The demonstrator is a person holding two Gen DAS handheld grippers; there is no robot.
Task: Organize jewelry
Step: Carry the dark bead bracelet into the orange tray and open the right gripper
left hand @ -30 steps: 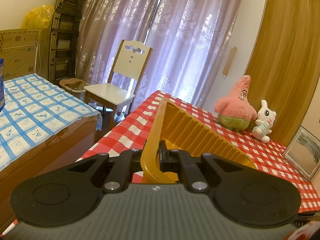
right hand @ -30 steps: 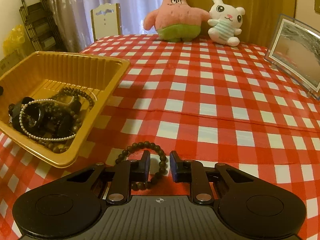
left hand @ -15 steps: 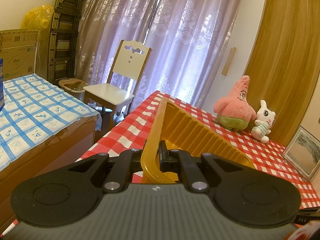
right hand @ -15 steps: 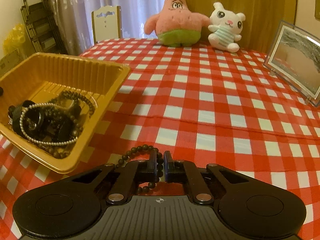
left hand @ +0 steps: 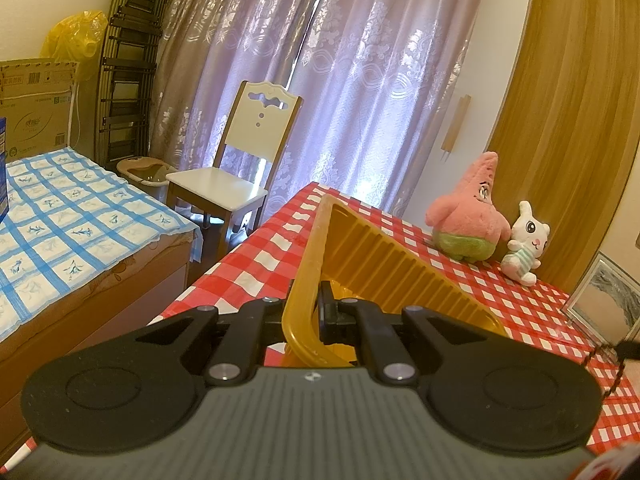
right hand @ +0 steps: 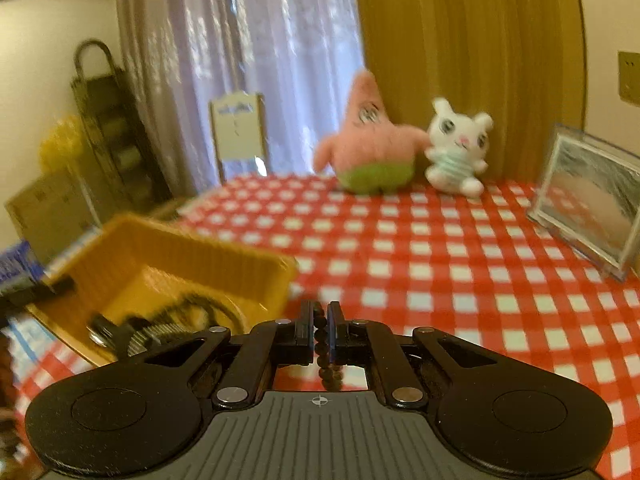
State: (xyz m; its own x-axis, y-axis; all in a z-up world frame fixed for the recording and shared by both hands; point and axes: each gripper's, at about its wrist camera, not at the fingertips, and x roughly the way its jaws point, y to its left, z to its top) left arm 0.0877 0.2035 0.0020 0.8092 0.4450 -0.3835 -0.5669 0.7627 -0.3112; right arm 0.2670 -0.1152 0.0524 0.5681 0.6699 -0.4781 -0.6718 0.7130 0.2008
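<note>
My left gripper (left hand: 306,312) is shut on the near rim of a yellow ribbed plastic tray (left hand: 384,264), which stands on the red checked table. In the right wrist view the tray (right hand: 192,256) sits at the left and holds a blurred heap of dark beads and a pearl strand (right hand: 160,324). My right gripper (right hand: 319,316) is shut on a dark bead bracelet (right hand: 325,360), which hangs between the fingers above the table, just right of the tray.
A pink star plush (right hand: 370,140) and a white bunny plush (right hand: 456,152) stand at the table's far edge. A framed picture (right hand: 588,200) leans at the right. A white chair (left hand: 240,160) and a bed with a blue checked cover (left hand: 72,216) are left of the table.
My right gripper closed on the bead bracelet and lifted it off the table, tilting the view upward. My left gripper kept its hold on the tray rim.
</note>
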